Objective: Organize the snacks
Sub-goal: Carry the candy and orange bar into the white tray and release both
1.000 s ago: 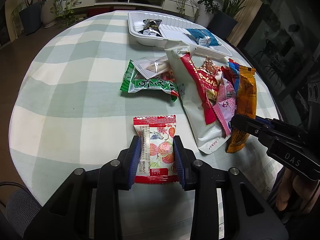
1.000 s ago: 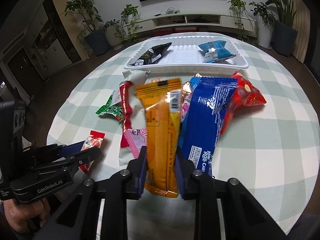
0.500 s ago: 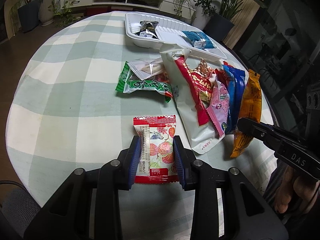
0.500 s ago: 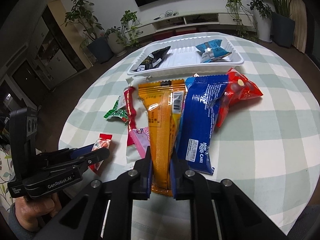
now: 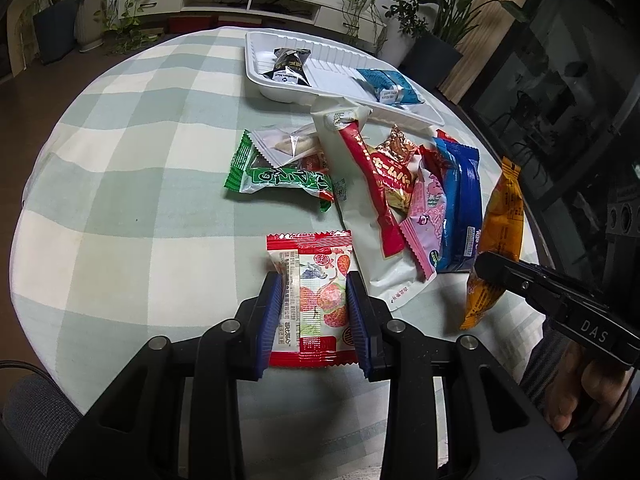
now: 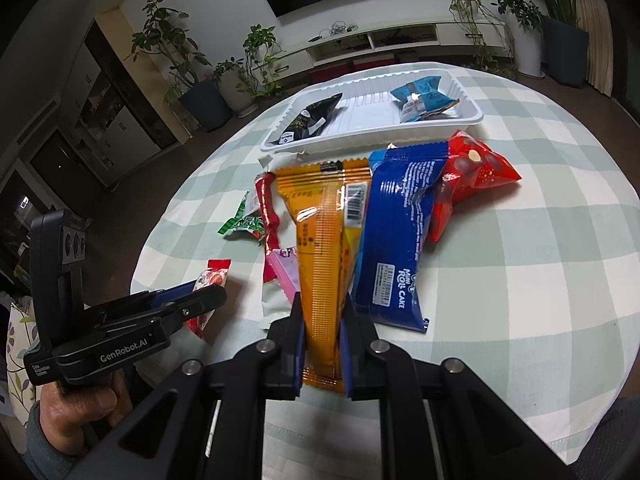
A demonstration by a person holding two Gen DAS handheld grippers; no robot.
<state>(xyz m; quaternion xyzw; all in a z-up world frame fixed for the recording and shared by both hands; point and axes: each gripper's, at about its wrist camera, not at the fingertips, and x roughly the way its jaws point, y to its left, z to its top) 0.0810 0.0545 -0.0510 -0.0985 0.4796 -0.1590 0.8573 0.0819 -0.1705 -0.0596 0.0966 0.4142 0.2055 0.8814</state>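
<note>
My left gripper is shut on a red and white strawberry snack packet and holds it above the checked tablecloth. My right gripper is shut on a long orange snack packet, lifted off the pile; this packet also shows in the left wrist view. A white tray at the far side holds a black packet and a light blue packet. The tray also shows in the left wrist view.
A pile of snacks lies in front of the tray: a blue roll cake packet, a red packet, a pink packet, a white and red pouch, a green packet. Potted plants and a low TV cabinet stand beyond the round table.
My right gripper has closed tighter on the orange packet and lifted it up and back from the pile. My left gripper still holds the strawberry packet, slightly higher.
</note>
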